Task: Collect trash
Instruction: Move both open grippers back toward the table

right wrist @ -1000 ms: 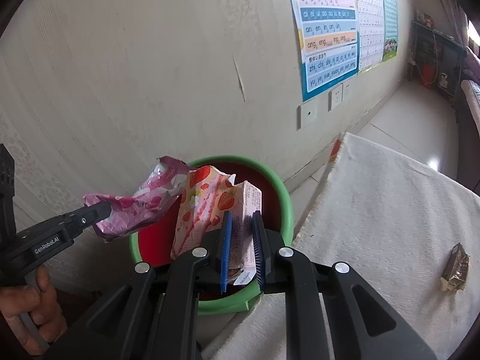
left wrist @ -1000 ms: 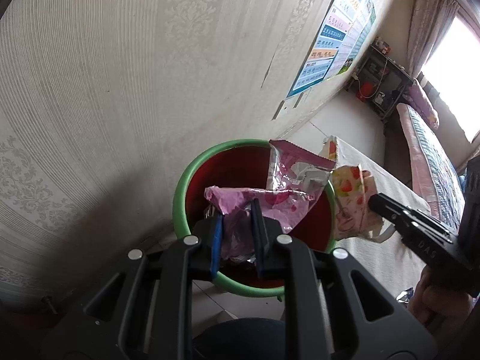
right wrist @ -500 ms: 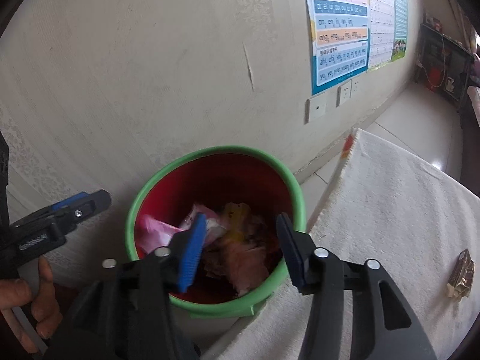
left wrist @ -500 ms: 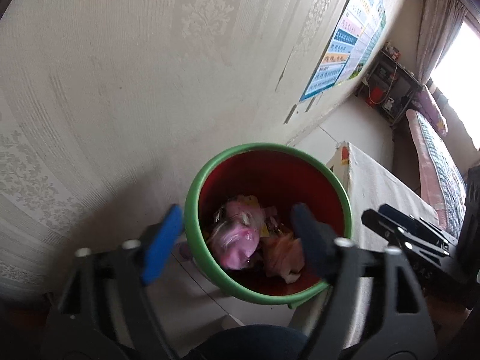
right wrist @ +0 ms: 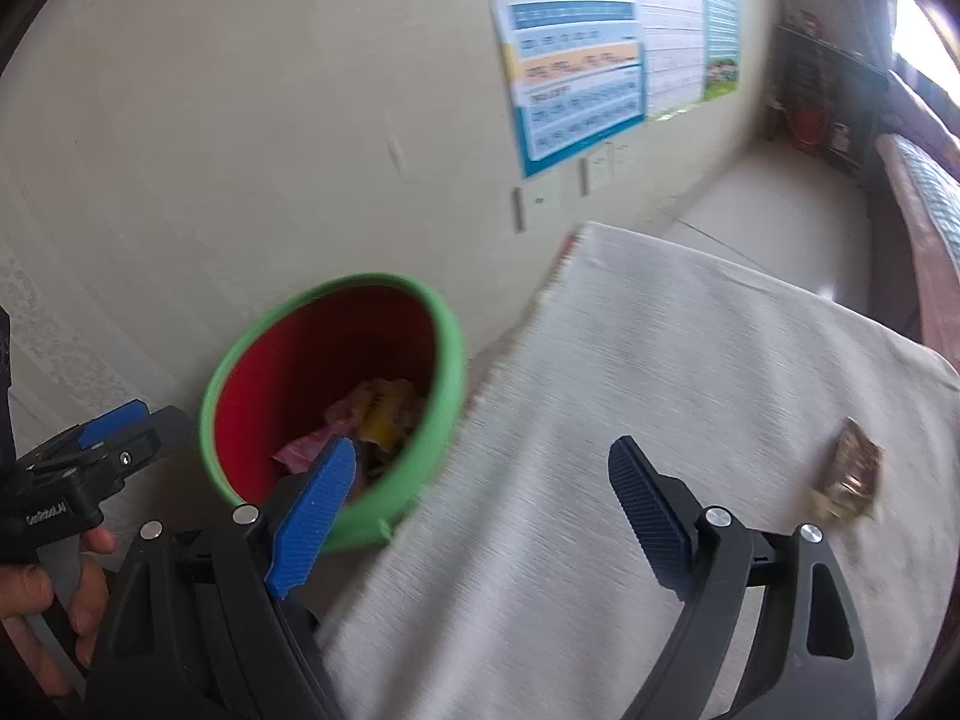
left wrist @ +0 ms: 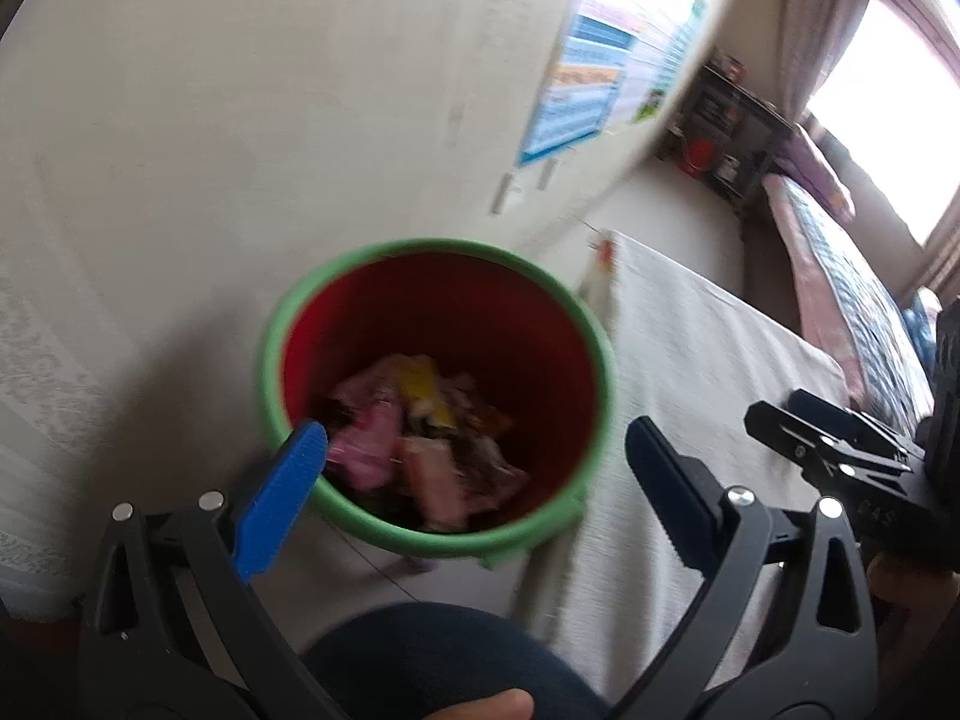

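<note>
At the left, the person's left hand (right wrist: 42, 588) is holding the left gripper (left wrist: 474, 468), whose jaws are spreading wider with nothing between them; the blue pads (left wrist: 282, 498) are framing the near rim of the bin without touching it. The bin (left wrist: 270, 360), green outside and red inside, is standing on the floor against the pale wall (left wrist: 180, 120), just left of the cloth-covered table (right wrist: 690, 390). Pink and yellow wrappers (left wrist: 414, 438) are lying in a loose heap at its bottom, so that part of the collecting is looking done.

Moving right, the right gripper (right wrist: 480, 498) is hovering over the table's near left edge, its jaws also widening and carrying nothing. Farther right, one small brownish wrapper (right wrist: 849, 474) is lying alone on the cloth, well apart from the bin. It appears to be what is left to pick up, though motion blur is hiding any print on it.

The left wrist view is looking straight down into the bin and showing the heap best, but the leftover wrapper is falling outside it. The right wrist view is showing that wrapper and most of the tabletop, while catching only a slanted glimpse of the bin's contents. A wall poster (right wrist: 576, 78) is hanging at the far side.
</note>
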### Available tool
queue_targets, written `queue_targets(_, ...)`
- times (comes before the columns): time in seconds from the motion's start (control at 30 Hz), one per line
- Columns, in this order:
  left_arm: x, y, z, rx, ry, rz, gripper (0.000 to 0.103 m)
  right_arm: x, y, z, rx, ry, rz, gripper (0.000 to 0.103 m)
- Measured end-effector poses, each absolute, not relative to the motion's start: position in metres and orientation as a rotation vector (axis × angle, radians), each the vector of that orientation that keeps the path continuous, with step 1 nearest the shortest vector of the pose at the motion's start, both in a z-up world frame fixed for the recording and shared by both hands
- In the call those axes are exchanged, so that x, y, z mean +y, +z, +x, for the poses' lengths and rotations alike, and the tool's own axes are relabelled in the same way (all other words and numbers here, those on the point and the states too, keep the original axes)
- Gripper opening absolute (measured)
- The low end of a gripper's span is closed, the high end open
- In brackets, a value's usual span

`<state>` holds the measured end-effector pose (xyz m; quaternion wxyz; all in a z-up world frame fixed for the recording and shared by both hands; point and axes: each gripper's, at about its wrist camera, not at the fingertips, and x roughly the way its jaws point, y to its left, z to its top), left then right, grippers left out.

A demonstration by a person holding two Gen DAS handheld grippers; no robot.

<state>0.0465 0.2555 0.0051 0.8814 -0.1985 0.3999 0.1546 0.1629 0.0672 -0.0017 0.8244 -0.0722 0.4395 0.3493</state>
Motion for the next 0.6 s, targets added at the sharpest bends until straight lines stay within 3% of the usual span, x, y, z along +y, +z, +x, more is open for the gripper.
queue_targets(0.6, 0.057, -0.01, 0.094, 0.949, -0.036, -0.291, 0.097, -0.163, 0.008, 0.176, 0.911, 0.403, -0.054, 0.087)
